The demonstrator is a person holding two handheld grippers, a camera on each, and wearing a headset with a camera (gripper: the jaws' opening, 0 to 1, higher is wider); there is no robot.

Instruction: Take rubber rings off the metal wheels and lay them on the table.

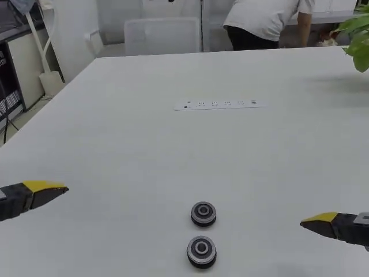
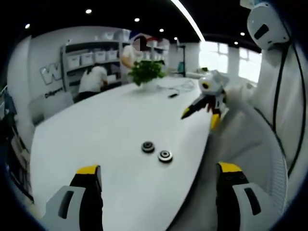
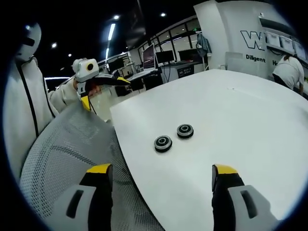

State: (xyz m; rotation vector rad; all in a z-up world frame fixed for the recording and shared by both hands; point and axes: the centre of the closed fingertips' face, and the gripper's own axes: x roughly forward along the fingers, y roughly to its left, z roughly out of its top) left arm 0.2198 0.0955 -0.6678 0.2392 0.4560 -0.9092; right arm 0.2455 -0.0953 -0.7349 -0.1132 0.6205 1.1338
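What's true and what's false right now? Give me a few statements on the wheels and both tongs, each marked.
1. Two wheels, the near wheel and the far wheel, lie on the table. True.
2. The left tongs are shut on a wheel. False: they are open, empty and apart from both wheels.
3. The right tongs are open. True.
4. The wheels touch the power strip. False: the strip lies farther out, mid-table, and the wheels sit close to the near edge.
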